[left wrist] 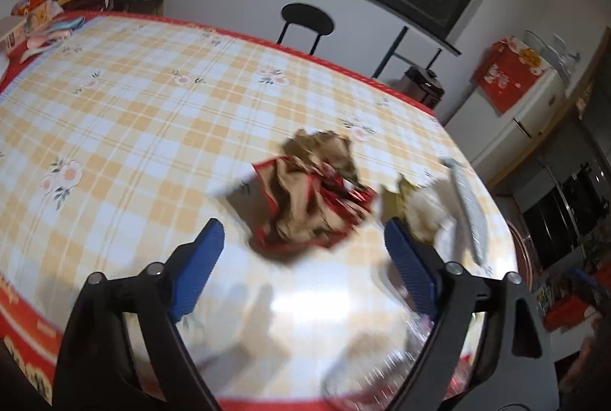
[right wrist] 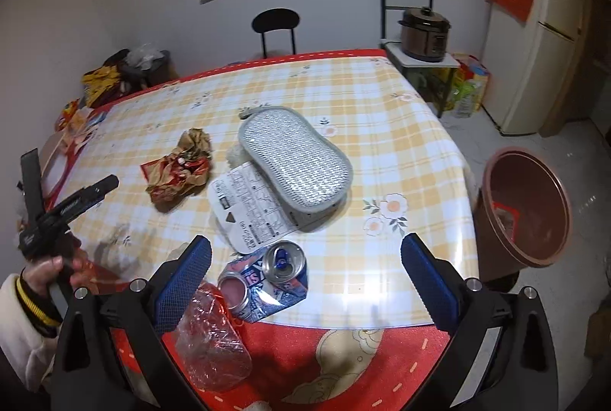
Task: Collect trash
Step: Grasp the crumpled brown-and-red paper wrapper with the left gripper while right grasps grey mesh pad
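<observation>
Fingers wide — wrapper between, untouched

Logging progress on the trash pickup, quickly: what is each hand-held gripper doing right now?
Left hand-held gripper: open, holding nothing; crumpled wrapper lies just ahead.
Right hand-held gripper: open, empty, above the crushed can.
</observation>
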### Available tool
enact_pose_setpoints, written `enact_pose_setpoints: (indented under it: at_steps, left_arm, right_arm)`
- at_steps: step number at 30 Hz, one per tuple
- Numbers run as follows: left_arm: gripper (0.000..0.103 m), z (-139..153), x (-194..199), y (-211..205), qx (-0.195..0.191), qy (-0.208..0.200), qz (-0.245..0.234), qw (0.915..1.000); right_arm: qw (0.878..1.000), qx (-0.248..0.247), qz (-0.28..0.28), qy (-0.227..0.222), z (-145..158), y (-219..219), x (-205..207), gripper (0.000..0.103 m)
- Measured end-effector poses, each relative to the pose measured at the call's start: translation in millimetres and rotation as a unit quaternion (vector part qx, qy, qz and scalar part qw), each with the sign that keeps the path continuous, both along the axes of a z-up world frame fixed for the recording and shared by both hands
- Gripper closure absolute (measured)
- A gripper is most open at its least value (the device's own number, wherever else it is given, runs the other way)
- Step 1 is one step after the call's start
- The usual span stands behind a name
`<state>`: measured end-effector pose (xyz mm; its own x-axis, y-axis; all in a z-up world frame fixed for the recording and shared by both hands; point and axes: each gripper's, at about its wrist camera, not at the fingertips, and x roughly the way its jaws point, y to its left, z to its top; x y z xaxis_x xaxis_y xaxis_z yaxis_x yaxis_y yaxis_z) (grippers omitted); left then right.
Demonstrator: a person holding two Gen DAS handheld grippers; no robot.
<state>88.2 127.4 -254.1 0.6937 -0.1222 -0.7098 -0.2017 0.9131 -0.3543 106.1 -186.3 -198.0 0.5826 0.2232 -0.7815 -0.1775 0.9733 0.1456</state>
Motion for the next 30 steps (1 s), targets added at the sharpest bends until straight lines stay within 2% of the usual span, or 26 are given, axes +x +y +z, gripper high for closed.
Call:
enact_pose_setpoints:
  at_steps: [5, 12, 21, 24, 28, 30]
  left_arm:
    - [0.021, -33.1, 48.0, 15.7, -0.012, 0.03, -0.012, 0.9994]
    - [0.021, -66.7, 79.9, 27.3, -0.034, 0.064, -0.019, 0.9972]
    - [0.019, -77.8, 89.3, 35.5, -0.069, 0.065, -0.034, 0.9949]
    - [0.02, -78.3, 90.0, 37.8, -0.085, 0.067, -0.037, 0.9935]
    - [0.02, -78.8, 89.4, 35.6, -0.086, 0.069, -0.047, 0.9928]
    - [0.02, -79.5, 89.6, 34.3, -0.087, 0.069, -0.053, 0.9924]
  right_arm:
    - [0.999, -0.021, -0.032, 0.001, -6.9, 0.7, 4.6, 0.005]
    - [0.997, -0.073, -0.013, -0.013, -17.4, 22.4, 28.8, 0.005]
    - [0.993, -0.092, 0.077, 0.01, -57.9, 78.3, 102.9, 0.005]
    - [0.985, -0.124, 0.118, 0.008, -69.0, 94.8, 128.2, 0.005]
    - [0.973, -0.144, 0.177, 0.031, -80.6, 103.6, 154.3, 0.005]
    - [0.969, -0.154, 0.188, 0.036, -86.8, 105.1, 161.9, 0.005]
